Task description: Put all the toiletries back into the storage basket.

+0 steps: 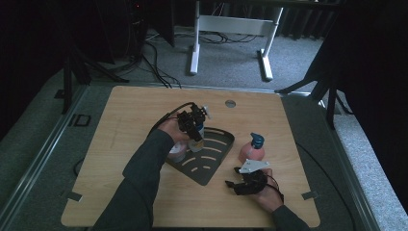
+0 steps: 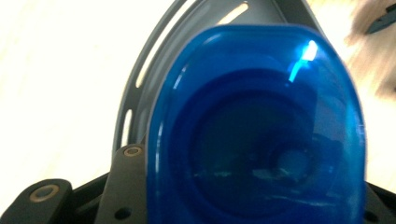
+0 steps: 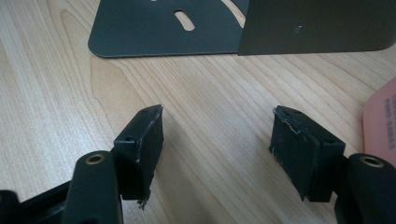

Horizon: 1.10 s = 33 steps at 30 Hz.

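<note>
My left gripper [image 1: 195,126] is shut on a small pale bottle [image 1: 196,143] with a blue cap [image 2: 257,130]. It holds the bottle upright over the left part of a dark slotted corner tray [image 1: 214,161]. Whether the bottle's base touches the tray I cannot tell. In the left gripper view the translucent cap hides the jaw tips, with the tray's curved rim [image 2: 140,70] behind it. My right gripper [image 1: 234,185] [image 3: 217,135] rests open low over the wood, just right of the tray's near corner, with nothing between its fingers.
A pink spray bottle [image 1: 252,150] with a teal top stands right of the tray, close behind the right gripper; its pink side [image 3: 380,123] is at the right gripper view's edge. A pale pink container [image 1: 177,153] sits beside the tray's left edge. A metal grommet [image 1: 230,103] marks the far table.
</note>
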Each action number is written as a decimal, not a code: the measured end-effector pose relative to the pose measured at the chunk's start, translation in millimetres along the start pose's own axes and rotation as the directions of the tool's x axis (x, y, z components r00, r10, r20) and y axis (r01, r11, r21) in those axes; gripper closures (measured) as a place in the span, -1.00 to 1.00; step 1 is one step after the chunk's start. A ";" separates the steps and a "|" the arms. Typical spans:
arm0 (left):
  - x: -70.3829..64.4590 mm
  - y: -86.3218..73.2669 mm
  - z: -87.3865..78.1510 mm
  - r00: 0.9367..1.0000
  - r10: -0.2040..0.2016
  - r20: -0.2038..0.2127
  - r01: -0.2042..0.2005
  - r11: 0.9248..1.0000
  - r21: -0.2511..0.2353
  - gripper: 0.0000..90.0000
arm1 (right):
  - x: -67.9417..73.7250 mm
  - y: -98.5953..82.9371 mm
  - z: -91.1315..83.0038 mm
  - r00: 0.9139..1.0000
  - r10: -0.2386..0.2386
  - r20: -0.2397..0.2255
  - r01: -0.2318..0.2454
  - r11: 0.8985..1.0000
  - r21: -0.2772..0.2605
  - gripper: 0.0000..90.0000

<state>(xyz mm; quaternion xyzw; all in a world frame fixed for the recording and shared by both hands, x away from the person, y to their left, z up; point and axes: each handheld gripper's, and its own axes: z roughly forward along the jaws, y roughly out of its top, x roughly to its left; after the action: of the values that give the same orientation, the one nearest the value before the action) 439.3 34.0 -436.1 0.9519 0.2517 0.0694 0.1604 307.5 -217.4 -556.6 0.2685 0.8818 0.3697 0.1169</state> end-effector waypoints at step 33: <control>29.9 -0.2 1.4 0.984 -0.155 -0.085 0.156 0.988 0.000 0.22 | 0.7 0.2 0.3 1.000 -0.004 -0.002 0.004 1.000 -0.001 -0.24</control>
<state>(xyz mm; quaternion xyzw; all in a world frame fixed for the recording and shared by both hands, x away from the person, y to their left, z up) 465.3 48.8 -435.9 0.9261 0.3320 0.0960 0.1513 307.1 -216.7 -556.7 0.2664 0.8822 0.3703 0.1169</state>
